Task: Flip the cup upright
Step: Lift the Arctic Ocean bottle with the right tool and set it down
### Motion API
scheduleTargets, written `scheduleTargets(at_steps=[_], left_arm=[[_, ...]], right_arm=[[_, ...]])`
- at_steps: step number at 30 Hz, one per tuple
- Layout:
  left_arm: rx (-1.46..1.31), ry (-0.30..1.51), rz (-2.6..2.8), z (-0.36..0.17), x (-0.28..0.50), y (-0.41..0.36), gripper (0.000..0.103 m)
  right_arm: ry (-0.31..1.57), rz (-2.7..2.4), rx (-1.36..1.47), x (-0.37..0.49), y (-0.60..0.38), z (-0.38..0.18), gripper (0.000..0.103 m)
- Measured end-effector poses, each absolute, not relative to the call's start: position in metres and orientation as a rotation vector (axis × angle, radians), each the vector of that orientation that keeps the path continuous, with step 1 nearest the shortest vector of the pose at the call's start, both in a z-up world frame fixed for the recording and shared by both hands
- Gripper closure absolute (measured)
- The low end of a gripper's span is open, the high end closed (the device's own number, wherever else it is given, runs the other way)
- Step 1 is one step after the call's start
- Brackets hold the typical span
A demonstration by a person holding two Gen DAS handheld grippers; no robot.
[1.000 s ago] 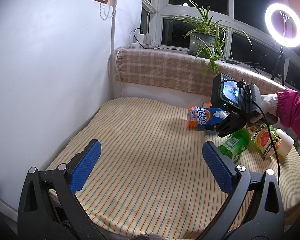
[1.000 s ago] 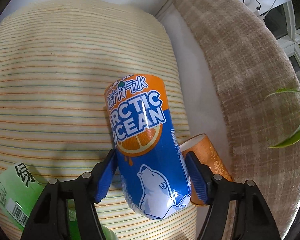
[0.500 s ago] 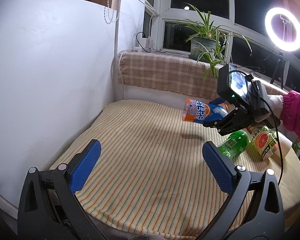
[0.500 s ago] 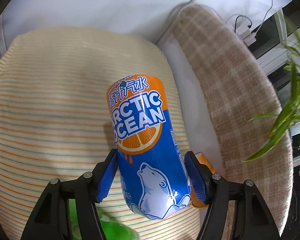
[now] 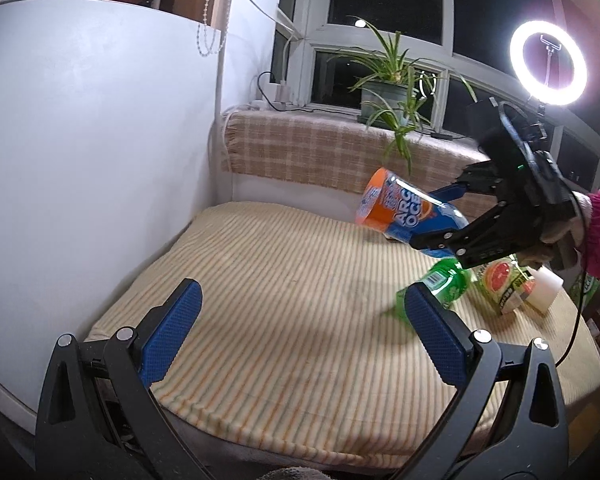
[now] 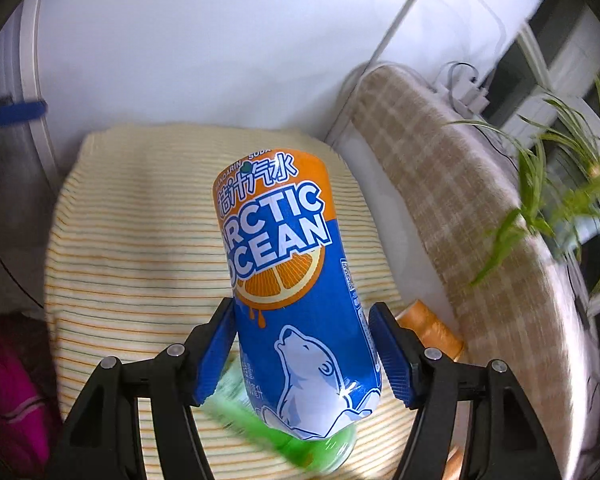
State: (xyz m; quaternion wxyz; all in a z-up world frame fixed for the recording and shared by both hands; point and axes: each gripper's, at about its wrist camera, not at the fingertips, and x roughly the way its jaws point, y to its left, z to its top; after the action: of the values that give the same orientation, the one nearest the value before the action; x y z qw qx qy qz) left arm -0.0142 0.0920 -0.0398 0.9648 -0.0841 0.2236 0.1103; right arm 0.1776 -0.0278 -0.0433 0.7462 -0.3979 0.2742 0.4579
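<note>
The right gripper (image 6: 304,352) has its blue pads clamped on both sides of the lower body of an orange-and-blue "Arctic Ocean" cup (image 6: 288,280), holding it in the air, tilted, above the striped cushion (image 5: 280,300). In the left wrist view the cup (image 5: 404,216) sits at about two o'clock, orange end pointing toward ten o'clock. The left gripper (image 5: 300,340) hangs at six o'clock, jaws spread wide around nothing; a green bottle (image 5: 440,288) lies at three o'clock.
</note>
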Motion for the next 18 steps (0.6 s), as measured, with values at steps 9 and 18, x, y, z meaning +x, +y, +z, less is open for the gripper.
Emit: scheduleTargets(at_steps=[9,18], left_arm=[[-0.161,0.463,0.141,-0.041,-0.008,0.064,0.0],[-0.168,0.495,0.043,-0.046,0.005,0.038,0.0]], right_arm=[[0.754,0.9,-0.453,0.152,-0.107,-0.033,0.034],[1.033,0.737,0.091,0.143,-0.187,-0.077,0.034]])
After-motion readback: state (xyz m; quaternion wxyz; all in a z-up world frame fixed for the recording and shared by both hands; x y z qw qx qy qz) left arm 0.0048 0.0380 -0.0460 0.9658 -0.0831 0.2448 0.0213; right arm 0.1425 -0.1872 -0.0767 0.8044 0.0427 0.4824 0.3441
